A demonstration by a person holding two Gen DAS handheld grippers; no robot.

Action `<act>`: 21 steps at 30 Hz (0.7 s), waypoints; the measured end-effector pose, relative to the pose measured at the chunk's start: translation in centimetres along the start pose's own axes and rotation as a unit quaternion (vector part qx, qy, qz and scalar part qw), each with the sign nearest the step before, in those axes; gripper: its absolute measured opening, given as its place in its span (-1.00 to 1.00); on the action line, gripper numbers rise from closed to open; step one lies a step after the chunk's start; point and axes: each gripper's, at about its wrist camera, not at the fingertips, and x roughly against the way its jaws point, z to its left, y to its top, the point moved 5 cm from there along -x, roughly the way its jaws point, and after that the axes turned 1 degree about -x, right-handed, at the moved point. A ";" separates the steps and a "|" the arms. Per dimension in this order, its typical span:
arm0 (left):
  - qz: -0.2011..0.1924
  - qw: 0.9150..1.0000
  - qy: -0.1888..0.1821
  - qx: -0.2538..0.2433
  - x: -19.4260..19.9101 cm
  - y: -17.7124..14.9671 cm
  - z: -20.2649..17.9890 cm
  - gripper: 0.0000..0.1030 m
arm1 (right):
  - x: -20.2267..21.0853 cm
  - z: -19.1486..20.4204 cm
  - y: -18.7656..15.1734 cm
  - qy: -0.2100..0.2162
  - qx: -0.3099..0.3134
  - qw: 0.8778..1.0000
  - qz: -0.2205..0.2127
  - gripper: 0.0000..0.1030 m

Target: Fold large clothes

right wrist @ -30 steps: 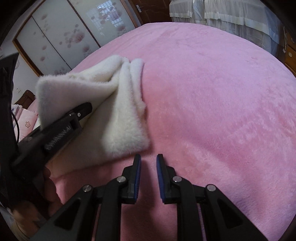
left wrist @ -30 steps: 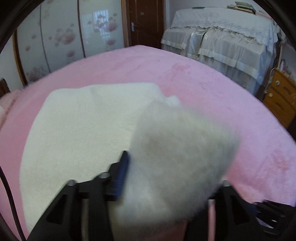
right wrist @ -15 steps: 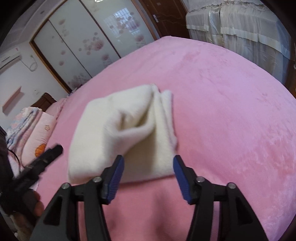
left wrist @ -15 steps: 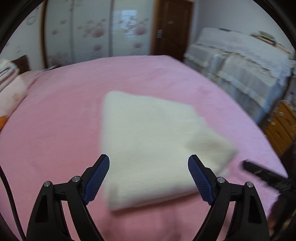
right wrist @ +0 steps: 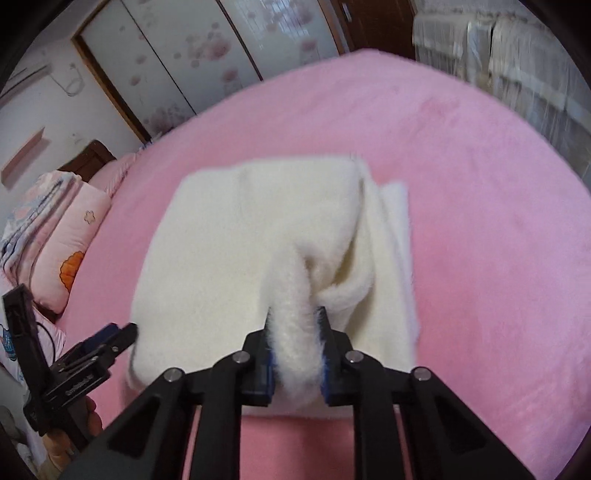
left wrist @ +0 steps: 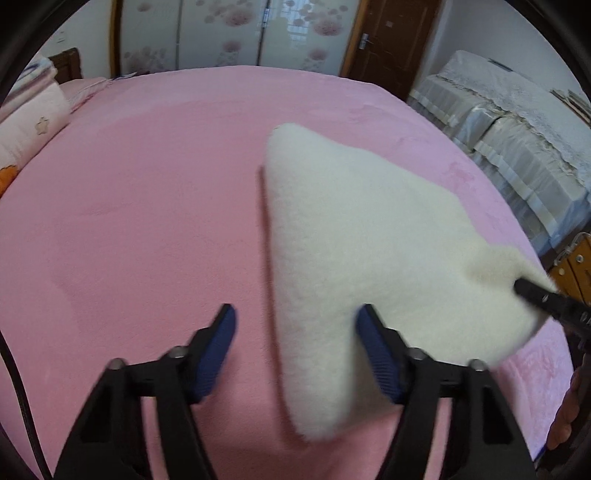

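Observation:
A folded white fleece garment [left wrist: 362, 243] lies on the pink bed [left wrist: 147, 206]. My left gripper [left wrist: 295, 332] is open, its jaws astride the garment's near left edge. My right gripper [right wrist: 295, 325] is shut on a raised fold of the garment [right wrist: 236, 236] at its near edge and lifts that corner. The right gripper's tip [left wrist: 546, 299] shows at the garment's right corner in the left wrist view. The left gripper [right wrist: 114, 336] shows at the garment's left corner in the right wrist view.
Pink pillows and folded bedding [right wrist: 62, 243] lie at the head of the bed on the left. A covered sofa [left wrist: 517, 125] and a wooden drawer unit [left wrist: 576, 266] stand beyond the bed's right edge. Sliding wardrobe doors [left wrist: 229, 33] and a brown door [left wrist: 388, 40] are behind.
My left gripper let go of the garment corner and now stands open at its left edge. My right gripper opened, moved onto the near edge, then shut on a fold and lifts it.

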 end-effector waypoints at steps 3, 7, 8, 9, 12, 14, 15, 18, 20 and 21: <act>-0.003 1.000 -0.026 -0.014 -0.3 0.9 -2.9 -0.13 | 3.3 -1.1 0.7 0.002 -0.007 0.999 -0.052 -0.70; 0.009 0.998 0.004 -0.057 -1.8 -0.7 -5.7 -0.20 | -0.9 -6.1 -3.0 -0.041 -0.059 0.997 0.005 -0.70; 0.002 0.997 0.021 -0.078 -1.9 -1.2 -6.4 -0.20 | -2.4 -7.3 -4.4 -0.041 -0.077 0.996 0.021 -0.70; -0.007 0.995 0.035 -0.098 -2.0 -1.6 -6.9 -0.20 | -3.3 -7.9 -5.5 -0.039 -0.092 0.995 0.026 -0.70; -0.018 0.989 0.060 -0.135 -1.7 -2.2 -7.4 -0.19 | -2.6 -7.0 -6.0 -0.063 -0.080 0.995 0.009 -0.68; -0.014 0.989 0.048 -0.137 -1.2 -2.1 -7.6 -0.09 | -2.5 -7.1 -5.9 -0.061 -0.089 0.994 0.011 -0.63; -0.007 0.989 0.043 -0.141 -1.0 -2.0 -7.9 -0.01 | -2.4 -7.3 -5.9 -0.066 -0.090 0.994 0.014 -0.42; 0.008 0.986 0.023 -0.165 0.0 -1.7 -8.5 0.29 | -1.5 -7.4 -5.0 -0.078 -0.089 0.993 0.023 -0.12; 0.004 0.985 0.005 -0.173 1.4 -0.7 -8.8 0.29 | -0.1 -7.0 -3.8 -0.072 -0.084 0.994 0.008 -0.12; -0.004 0.985 -0.003 -0.173 2.0 0.1 -8.8 0.29 | 0.8 -6.6 -2.8 -0.073 -0.076 0.994 -0.010 -0.12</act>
